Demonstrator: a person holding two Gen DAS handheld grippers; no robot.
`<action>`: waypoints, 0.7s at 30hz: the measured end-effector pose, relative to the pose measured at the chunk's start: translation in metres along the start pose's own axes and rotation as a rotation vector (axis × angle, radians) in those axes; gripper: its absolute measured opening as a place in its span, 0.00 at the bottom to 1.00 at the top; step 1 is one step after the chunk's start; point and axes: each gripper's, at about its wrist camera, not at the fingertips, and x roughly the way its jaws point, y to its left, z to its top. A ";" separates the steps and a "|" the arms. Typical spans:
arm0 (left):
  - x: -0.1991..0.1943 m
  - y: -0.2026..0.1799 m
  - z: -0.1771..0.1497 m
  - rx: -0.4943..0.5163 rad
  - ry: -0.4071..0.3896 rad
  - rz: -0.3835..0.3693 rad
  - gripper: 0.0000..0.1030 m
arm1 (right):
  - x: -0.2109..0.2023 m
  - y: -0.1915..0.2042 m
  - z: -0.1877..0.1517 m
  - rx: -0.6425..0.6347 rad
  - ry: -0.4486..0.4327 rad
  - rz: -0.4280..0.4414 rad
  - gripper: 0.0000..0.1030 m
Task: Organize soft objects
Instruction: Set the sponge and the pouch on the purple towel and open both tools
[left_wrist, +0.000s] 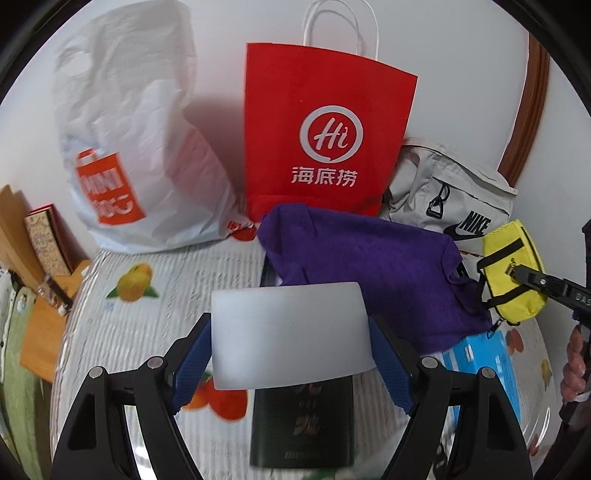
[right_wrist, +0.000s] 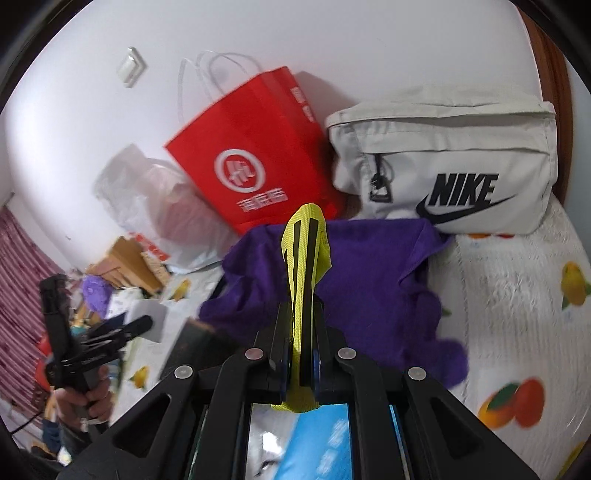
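My left gripper (left_wrist: 290, 336) stands wide, its blue pads (left_wrist: 192, 363) pressed against both sides of a white block (left_wrist: 288, 332). My right gripper (right_wrist: 301, 354) pinches a yellow pouch (right_wrist: 304, 266) nearly shut. Both hover just before the purple cloth (left_wrist: 373, 266).

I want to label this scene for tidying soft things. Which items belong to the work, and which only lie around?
Belong to the work:
- white block, between the left jaws
- yellow pouch, clamped in the right jaws
- purple cloth
- grey Nike bag

Only lying around:
- red paper bag
- white plastic bag
- dark green box
- blue box
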 end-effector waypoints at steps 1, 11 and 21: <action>0.006 -0.001 0.004 0.001 0.003 -0.003 0.78 | 0.006 -0.003 0.004 0.003 0.003 -0.010 0.09; 0.075 -0.018 0.044 0.003 0.044 -0.041 0.78 | 0.051 -0.027 0.016 -0.006 0.065 -0.144 0.09; 0.137 -0.038 0.075 0.018 0.110 -0.050 0.79 | 0.076 -0.036 0.010 -0.003 0.128 -0.116 0.09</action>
